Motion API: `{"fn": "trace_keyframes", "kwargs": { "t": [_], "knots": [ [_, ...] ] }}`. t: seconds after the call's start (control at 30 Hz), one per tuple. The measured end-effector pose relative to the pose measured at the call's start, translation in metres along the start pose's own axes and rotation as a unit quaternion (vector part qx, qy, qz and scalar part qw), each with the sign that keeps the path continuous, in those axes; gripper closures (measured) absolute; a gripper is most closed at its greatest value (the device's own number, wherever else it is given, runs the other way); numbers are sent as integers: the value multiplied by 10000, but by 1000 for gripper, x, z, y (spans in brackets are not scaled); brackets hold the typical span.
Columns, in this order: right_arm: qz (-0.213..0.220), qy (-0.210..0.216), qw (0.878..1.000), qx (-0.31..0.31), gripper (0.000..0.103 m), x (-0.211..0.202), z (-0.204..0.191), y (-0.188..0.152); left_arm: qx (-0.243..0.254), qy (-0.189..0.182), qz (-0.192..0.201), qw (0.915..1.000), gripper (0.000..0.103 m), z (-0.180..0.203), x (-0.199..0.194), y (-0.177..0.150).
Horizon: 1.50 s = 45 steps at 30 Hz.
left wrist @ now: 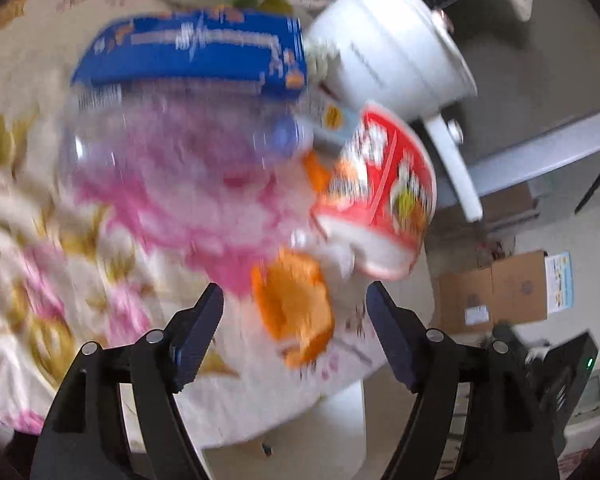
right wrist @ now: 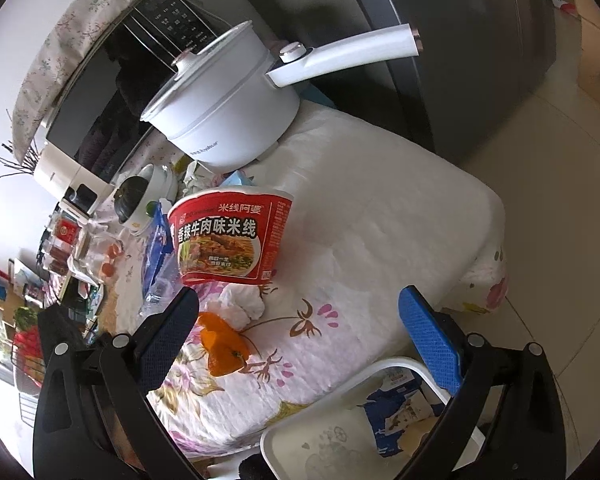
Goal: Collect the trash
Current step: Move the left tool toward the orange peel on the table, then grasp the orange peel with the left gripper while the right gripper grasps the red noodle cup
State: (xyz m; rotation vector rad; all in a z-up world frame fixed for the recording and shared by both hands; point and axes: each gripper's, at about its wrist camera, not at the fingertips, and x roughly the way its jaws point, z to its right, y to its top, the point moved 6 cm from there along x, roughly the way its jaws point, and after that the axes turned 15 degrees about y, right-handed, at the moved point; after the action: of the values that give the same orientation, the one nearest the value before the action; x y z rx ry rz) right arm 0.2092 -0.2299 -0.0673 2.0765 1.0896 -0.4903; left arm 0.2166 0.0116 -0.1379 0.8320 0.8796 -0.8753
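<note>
The red paper noodle bowl [right wrist: 230, 236] lies on its side on the flower-print cloth of the table [right wrist: 380, 216]; its side reads 米线阿婆 and, in large white characters, 香辣牛肉味米线. The white electric pot with a long handle [right wrist: 228, 120] behind it carries a small dark brand line too small to read. A blue flat packet with white lettering [left wrist: 196, 52] lies further back, its writing blurred.

The left claw [left wrist: 294, 340] is spread wide, nothing between its pads; a piece of orange peel [left wrist: 292, 304] lies on the cloth just ahead of it, beside the noodle bowl. The right claw [right wrist: 300, 320] is also spread and empty, its tips above the cloth. Beside its left finger lie the peel and a crumpled white tissue [right wrist: 242, 304]. Below the table edge stands a white plastic bin [right wrist: 340, 432] holding a blue-and-white carton [right wrist: 396, 412].
</note>
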Motion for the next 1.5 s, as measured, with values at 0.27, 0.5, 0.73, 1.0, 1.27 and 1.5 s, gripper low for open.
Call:
{"fn": "trace_keyframes", "kwargs": {
  "t": [0.27, 0.5, 0.73, 1.0, 1.27, 1.5],
  "knots": [
    [99, -52, 9999, 105, 7, -11, 11, 1, 926, 566, 542, 9926, 31, 30, 4, -21],
    [105, -58, 9998, 175, 7, -14, 15, 1, 1056, 1030, 538, 9876, 31, 33, 24, -23],
    [13, -33, 9999, 168, 7, -10, 14, -1, 936, 869, 240, 9915, 72, 25, 39, -20],
    [11, -65, 9999, 126, 7, -7, 12, 0, 1015, 658, 264, 9923, 81, 23, 28, -26],
    [-7, -279, 9949, -972, 7, 9, -19, 5, 910, 247, 707, 9930, 81, 15, -25, -16],
    [-719, -204, 9468, -3129, 7, 48, -70, 3, 603, -114, 1110, 9919, 81, -6, -72, 6]
  ]
}}
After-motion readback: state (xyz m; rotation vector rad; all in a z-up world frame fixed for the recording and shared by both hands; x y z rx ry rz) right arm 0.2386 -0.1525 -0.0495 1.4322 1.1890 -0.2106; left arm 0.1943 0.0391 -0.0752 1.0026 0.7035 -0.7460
